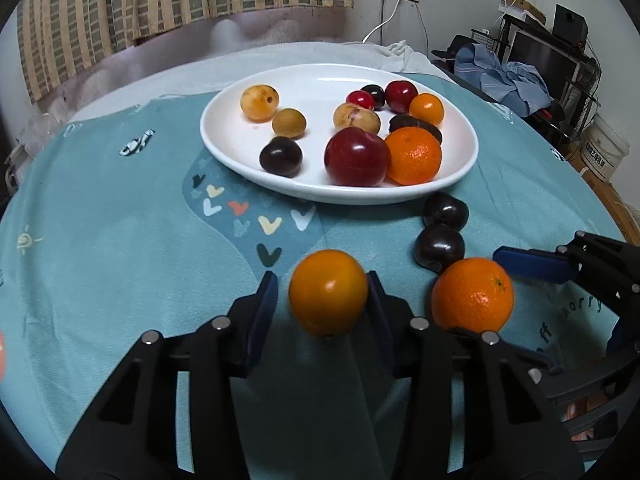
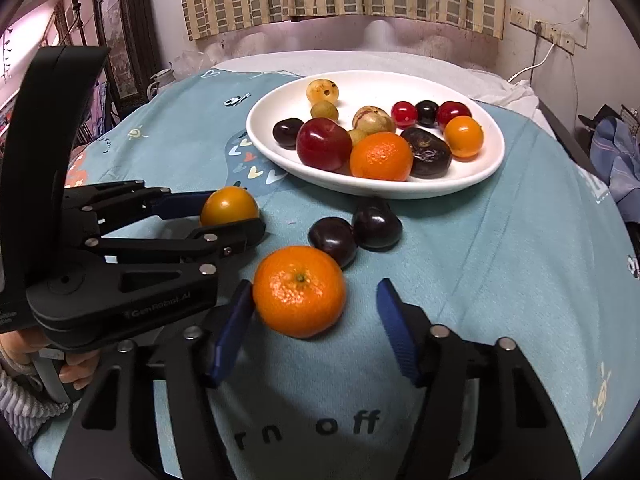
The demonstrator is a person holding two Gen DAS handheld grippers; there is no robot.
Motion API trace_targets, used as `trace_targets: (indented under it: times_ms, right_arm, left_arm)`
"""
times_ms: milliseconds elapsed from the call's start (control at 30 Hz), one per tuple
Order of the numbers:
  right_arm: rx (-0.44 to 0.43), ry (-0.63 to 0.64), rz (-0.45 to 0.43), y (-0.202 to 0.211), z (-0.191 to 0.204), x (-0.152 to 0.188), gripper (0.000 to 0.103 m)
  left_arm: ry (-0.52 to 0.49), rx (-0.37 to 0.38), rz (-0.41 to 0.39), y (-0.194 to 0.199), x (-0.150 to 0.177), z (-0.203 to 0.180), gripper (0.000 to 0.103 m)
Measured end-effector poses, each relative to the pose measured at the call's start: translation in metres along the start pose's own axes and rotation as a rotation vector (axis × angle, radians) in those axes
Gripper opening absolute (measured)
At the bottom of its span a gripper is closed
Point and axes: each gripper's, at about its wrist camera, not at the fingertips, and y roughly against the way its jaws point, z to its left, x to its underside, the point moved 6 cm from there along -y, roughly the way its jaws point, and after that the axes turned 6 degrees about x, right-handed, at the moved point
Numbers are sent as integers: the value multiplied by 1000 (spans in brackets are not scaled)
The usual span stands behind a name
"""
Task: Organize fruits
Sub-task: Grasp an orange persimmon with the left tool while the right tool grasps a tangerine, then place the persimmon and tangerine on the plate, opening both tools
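1. Left wrist view: the left gripper (image 1: pixel 328 294) has its blue pads on either side of a smooth orange fruit (image 1: pixel 328 292), which sits on the teal tablecloth (image 1: pixel 120 264) near the camera. The right pad seems to touch it, while a thin gap shows at the left pad, so I cannot tell whether the pinch is firm. To the right lies a mandarin (image 1: pixel 472 295), touching the nearer of two dark plums (image 1: pixel 439 247), with the other plum (image 1: pixel 445 210) just beyond. The white plate (image 1: pixel 224 132) stands farther off, already holding plums, loquats, cherries and two orange fruits.

2. Right wrist view: the right gripper (image 2: pixel 316 320) is spread wide around the mandarin (image 2: pixel 299 291); the left pad is just beside it and the right pad well apart.

3. Step in hand, as I judge it: gathering the four loose fruits onto the plate (image 2: pixel 490 160), one per gripper.

4. Next move: each gripper needs to pinch gently, lift clear of the cloth, and carry its fruit toward a bare patch of the plate without nudging the plums.
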Motion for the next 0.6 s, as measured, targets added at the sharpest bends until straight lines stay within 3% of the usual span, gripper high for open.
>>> trace_targets:
  times_ms: [100,200,433,600]
  right_arm:
    - [-18,1,6,-2,2,0,51]
    - [-7,28,-6,-1,8,0,46]
    - [-18,14,-12,6,3,0,45]
    - [-10,-31,-59,22,-12,-8,45]
  left_arm:
    - [1,1,-1,-3,-2,-1,45]
    - [-13,-1,-2,-3,-2,-4,38]
    - [-5,-23,-31,10,1,-1,37]
    - [22,-55,-115,37,-8,7,37]
